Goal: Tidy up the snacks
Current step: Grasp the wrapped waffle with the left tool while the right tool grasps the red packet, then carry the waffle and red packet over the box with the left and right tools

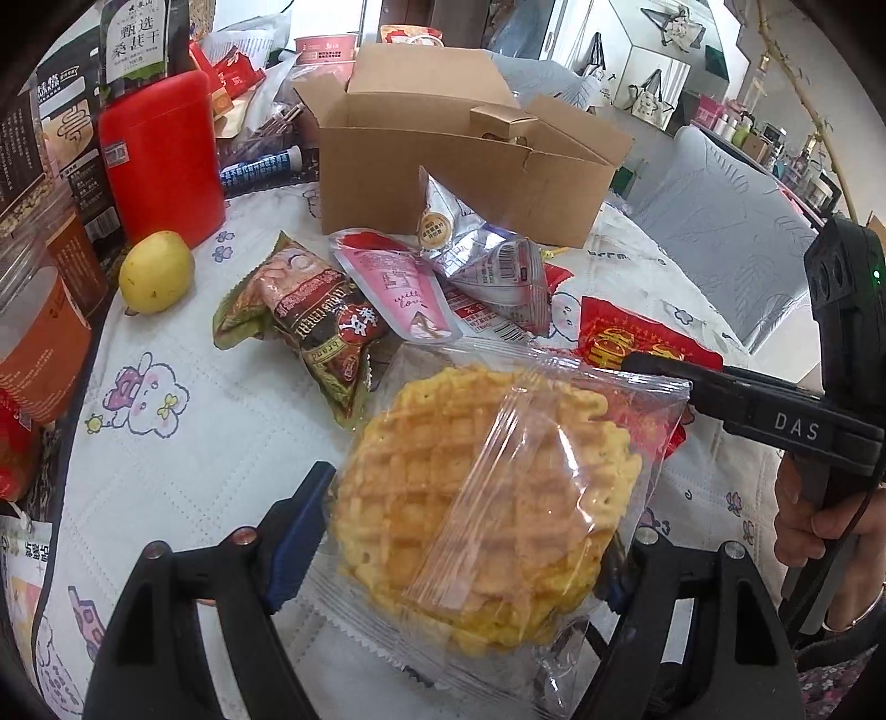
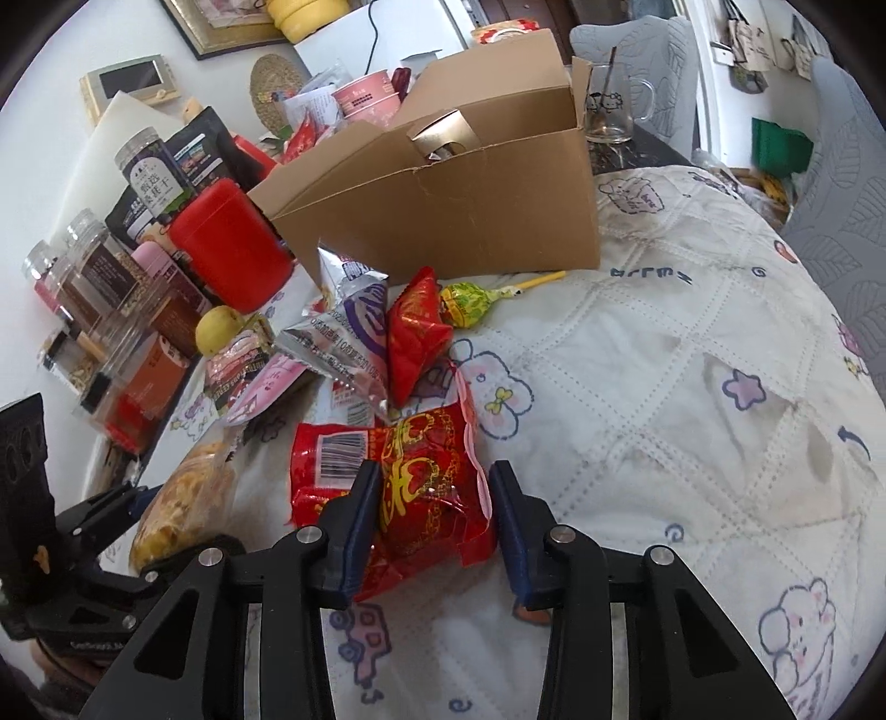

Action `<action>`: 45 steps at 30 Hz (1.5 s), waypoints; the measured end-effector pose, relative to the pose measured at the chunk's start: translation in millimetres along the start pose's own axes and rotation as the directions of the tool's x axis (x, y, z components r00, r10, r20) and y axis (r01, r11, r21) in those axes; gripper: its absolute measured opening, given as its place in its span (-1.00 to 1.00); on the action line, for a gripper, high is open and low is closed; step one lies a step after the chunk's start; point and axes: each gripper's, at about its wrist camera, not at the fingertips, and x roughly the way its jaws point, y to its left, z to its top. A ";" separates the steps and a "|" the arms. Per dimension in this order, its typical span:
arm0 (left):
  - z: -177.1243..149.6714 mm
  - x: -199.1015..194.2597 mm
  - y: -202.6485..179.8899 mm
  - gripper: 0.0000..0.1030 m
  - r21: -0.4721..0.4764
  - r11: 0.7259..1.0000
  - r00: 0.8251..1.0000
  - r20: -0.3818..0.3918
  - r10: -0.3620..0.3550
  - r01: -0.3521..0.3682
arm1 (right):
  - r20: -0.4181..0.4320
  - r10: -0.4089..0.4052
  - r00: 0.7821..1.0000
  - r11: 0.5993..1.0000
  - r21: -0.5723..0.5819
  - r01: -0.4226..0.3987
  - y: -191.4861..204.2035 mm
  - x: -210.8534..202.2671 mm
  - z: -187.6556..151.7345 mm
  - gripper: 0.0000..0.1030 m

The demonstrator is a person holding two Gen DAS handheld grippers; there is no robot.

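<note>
We see the table under a quilted cloth, with the open cardboard box at its far side. Nearer, the left tool clamps the wrapped waffle between both pads. The right tool grips the red snack packet, just beside the waffle.

a lived-in home dining room: around the cardboard box a cartoon-print quilted tablecloth covers the table, jars crowd its left, padded chairs behind, a framed picture beyond.
</note>
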 end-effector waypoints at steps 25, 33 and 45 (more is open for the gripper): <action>-4.8 -38.0 -39.2 0.55 0.078 0.997 0.997 0.083 0.006 -0.012 | 0.110 0.094 0.990 0.995 0.019 -0.096 17.3 -66.6 -44.3 -0.26; 21.9 -55.8 -47.7 0.55 0.112 0.993 0.986 0.166 0.017 -0.036 | 0.192 0.092 0.977 0.996 -0.023 -0.090 22.2 -88.3 -21.8 -0.26; 81.1 -73.6 -54.2 0.55 0.147 0.987 0.958 0.285 0.021 -0.066 | 0.320 0.087 0.943 0.993 -0.105 -0.056 31.5 -113.9 34.2 -0.27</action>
